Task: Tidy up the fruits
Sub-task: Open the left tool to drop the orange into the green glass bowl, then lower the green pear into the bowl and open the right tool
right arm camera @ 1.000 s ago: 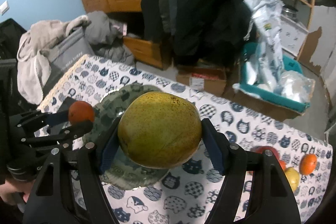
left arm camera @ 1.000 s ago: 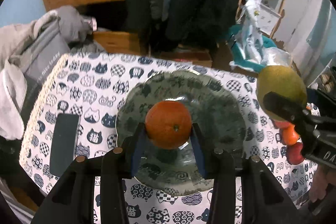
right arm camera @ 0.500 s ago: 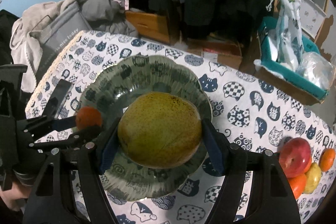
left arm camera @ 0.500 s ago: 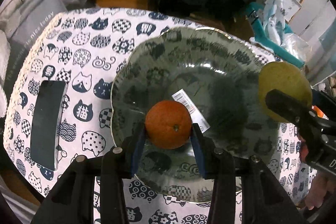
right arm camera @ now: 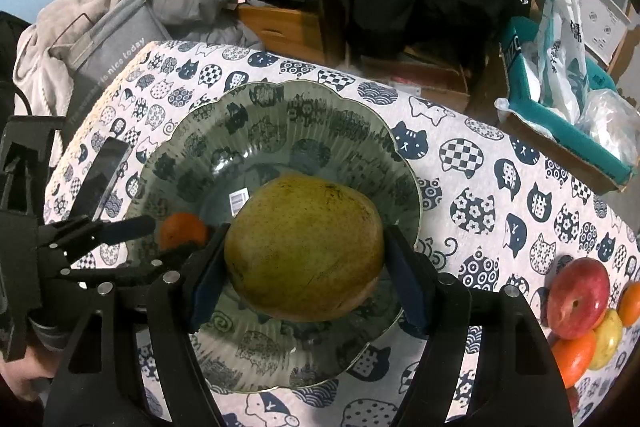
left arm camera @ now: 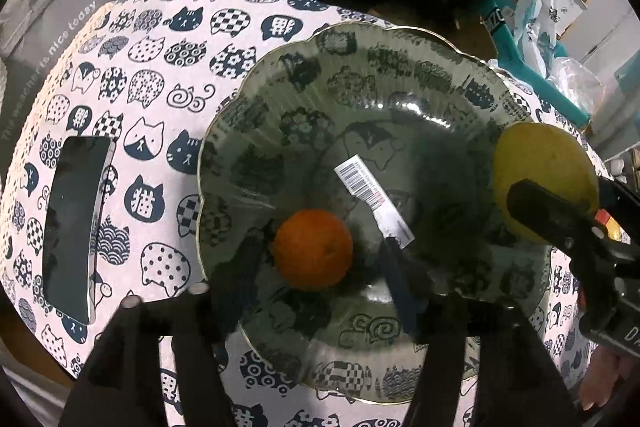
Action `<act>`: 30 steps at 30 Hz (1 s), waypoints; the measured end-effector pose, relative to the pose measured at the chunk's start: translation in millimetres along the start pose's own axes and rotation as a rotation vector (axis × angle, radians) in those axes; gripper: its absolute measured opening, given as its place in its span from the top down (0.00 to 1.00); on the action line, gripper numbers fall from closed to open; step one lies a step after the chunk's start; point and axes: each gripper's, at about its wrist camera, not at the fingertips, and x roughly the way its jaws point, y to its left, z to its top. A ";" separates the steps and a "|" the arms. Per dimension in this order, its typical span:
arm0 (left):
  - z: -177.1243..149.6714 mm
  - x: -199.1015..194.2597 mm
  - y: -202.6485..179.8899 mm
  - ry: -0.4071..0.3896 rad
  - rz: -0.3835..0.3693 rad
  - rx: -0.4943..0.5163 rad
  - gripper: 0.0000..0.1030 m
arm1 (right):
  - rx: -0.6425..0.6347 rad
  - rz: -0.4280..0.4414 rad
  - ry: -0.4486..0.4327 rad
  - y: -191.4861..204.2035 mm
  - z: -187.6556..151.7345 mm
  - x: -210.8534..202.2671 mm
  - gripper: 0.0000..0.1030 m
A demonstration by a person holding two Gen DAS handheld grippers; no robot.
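A small orange [left arm camera: 313,247] lies in the green glass bowl [left arm camera: 280,75] near its front left. My left gripper [left arm camera: 320,267] is open around it, with a gap on each side. The orange also shows in the right wrist view [right arm camera: 182,229], between the left gripper's fingers [right arm camera: 124,227]. My right gripper [right arm camera: 304,267] is shut on a large yellow-green fruit [right arm camera: 304,247] and holds it over the bowl [right arm camera: 320,115]. The same fruit shows in the left wrist view [left arm camera: 544,183] at the bowl's right rim.
A black phone [left arm camera: 76,227] lies left of the bowl on the cat-print tablecloth [left arm camera: 140,87]. A red apple [right arm camera: 578,301], oranges [right arm camera: 572,359] and a yellow fruit [right arm camera: 608,339] are piled at the right. A barcode sticker [left arm camera: 372,195] is on the bowl. Clothes and a teal box stand beyond the table.
My left gripper lowered the orange into the bowl and opened, letting it go. My right gripper carried the large fruit down over the bowl.
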 end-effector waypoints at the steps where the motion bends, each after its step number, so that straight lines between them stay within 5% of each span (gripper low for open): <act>1: -0.1 0.4 -1.5 0.001 0.002 0.007 0.34 | 0.003 0.002 -0.001 -0.5 0.2 0.0 0.29; 30: -7.1 -52.6 36.0 -0.052 0.063 -0.067 0.28 | -0.031 0.003 0.136 15.3 -11.8 35.2 0.27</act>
